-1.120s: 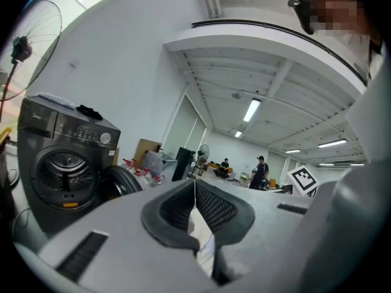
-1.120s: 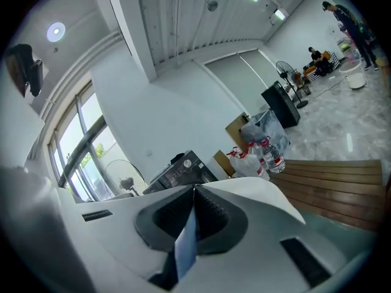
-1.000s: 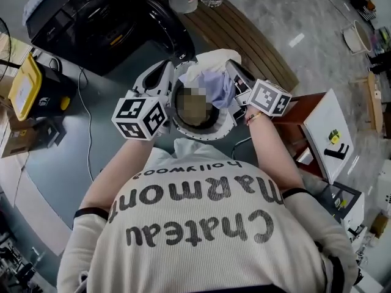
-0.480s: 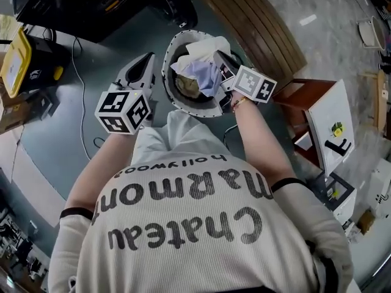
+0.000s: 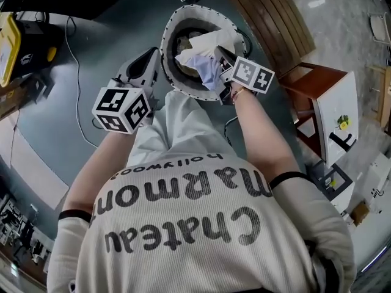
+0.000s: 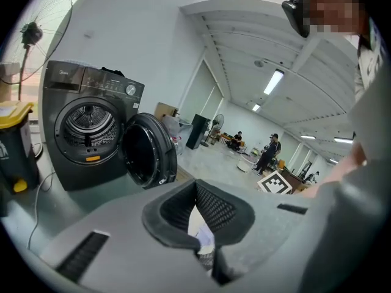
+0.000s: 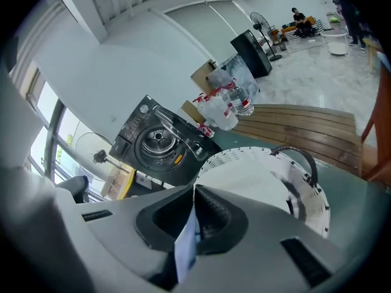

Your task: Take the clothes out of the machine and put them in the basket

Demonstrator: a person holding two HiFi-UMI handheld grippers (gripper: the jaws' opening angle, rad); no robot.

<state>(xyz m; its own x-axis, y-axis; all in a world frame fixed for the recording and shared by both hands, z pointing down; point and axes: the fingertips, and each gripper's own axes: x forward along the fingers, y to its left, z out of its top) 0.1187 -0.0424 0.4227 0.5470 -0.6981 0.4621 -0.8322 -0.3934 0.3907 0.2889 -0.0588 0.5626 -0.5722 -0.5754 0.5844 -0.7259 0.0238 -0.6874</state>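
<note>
Head view: right claw point(image 5: 216, 57) pinches pale clothes point(image 5: 198, 52) hanging lengthwise down into the basket point(image 5: 201, 7) by its right rim, lower end hidden; left claw point(image 5: 153, 58) closed, outside the left rim.

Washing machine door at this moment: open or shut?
Open. In the left gripper view the washing machine door stands swung aside, leaving the drum exposed.

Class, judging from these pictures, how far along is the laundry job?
Done: the washing machine stands open, its drum showing no clothes. In hand: the right gripper is shut on a pale garment over the white basket. Left: release it inside.
</note>
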